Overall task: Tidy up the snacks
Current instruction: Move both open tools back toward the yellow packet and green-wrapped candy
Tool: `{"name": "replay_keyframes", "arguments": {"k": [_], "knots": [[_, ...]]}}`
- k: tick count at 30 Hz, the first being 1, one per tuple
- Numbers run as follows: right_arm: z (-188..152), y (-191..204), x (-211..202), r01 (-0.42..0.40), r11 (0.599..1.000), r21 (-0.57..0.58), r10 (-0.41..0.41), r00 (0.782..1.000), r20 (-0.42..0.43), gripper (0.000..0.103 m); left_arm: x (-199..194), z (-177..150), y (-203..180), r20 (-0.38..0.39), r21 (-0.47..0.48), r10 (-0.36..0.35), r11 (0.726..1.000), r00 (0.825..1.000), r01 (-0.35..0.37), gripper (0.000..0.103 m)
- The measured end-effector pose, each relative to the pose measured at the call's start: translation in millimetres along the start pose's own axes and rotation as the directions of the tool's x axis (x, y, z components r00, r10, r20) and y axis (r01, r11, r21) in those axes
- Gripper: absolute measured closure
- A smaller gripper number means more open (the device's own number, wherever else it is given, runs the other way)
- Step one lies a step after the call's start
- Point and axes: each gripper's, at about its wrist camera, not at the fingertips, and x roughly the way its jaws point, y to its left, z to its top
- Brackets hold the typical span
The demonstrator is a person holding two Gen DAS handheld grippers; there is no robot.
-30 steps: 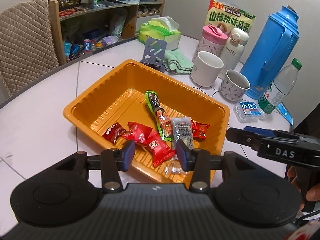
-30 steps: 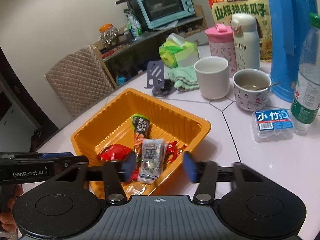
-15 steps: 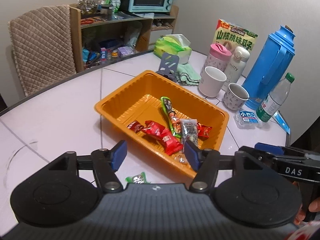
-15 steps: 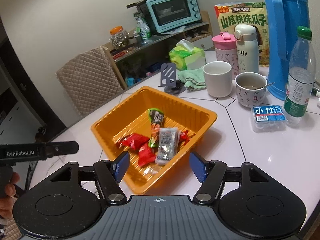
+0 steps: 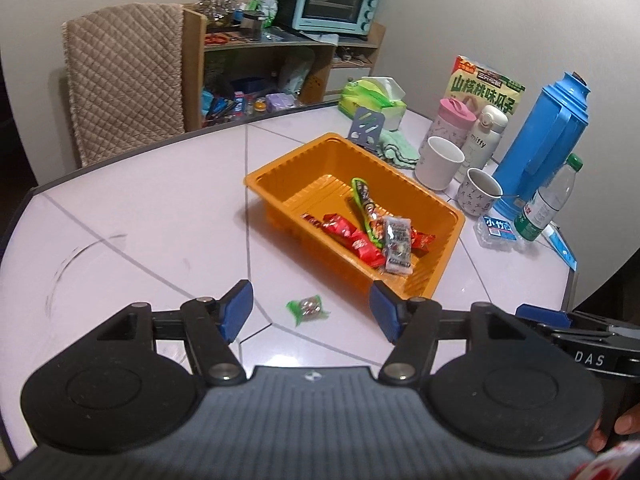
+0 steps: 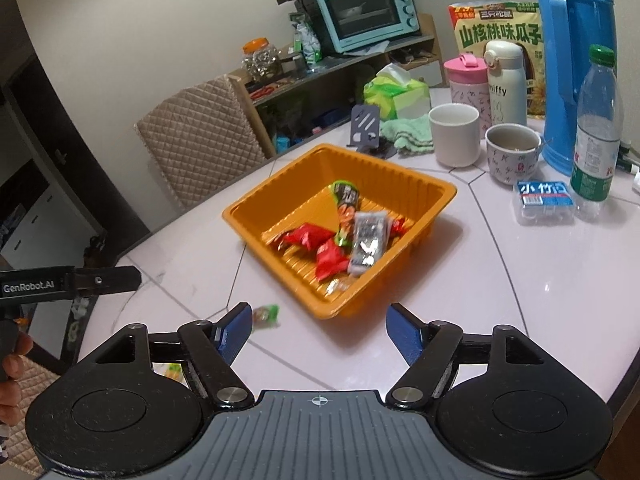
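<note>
Hovering spread wide and empty, the left gripper (image 5: 310,312) frames a green-wrapped candy (image 5: 307,307) lying on the counter (image 5: 160,208) just outside the orange tray (image 5: 448,256). The right gripper (image 6: 318,328) is equally unclenched. Closing carelessly could skid that slippery wrapper away.

Loads of stuff far ahead of the gripper: a white mug (image 5: 439,162), a patterned cup (image 5: 482,196), a blue thermos (image 5: 548,140) and a water bottle (image 5: 550,200) off to the right. Teal toaster oven (image 5: 334,2) on the shelf way back, quilted chair (image 5: 124,76) back left.
</note>
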Motion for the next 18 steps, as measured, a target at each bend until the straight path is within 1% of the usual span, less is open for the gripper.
{"name": "replay_keyframes", "arguments": {"k": [6,18], "knots": [[-16.2,14.8,-4.0,-0.007,1.0,-0.016,0.007,1.0,-0.028,0.028,-17.7,-24.5,16.5,-0.019,-0.027,0.024,0.999,1.0,-0.024,0.042],[-49.2,48.1,2.4,-0.042,0.998,-0.049,0.036,0.993,-0.112,0.028,-37.9,-70.3,48.2,-0.082,-0.083,0.05,0.995,0.995,-0.057,0.042]]}}
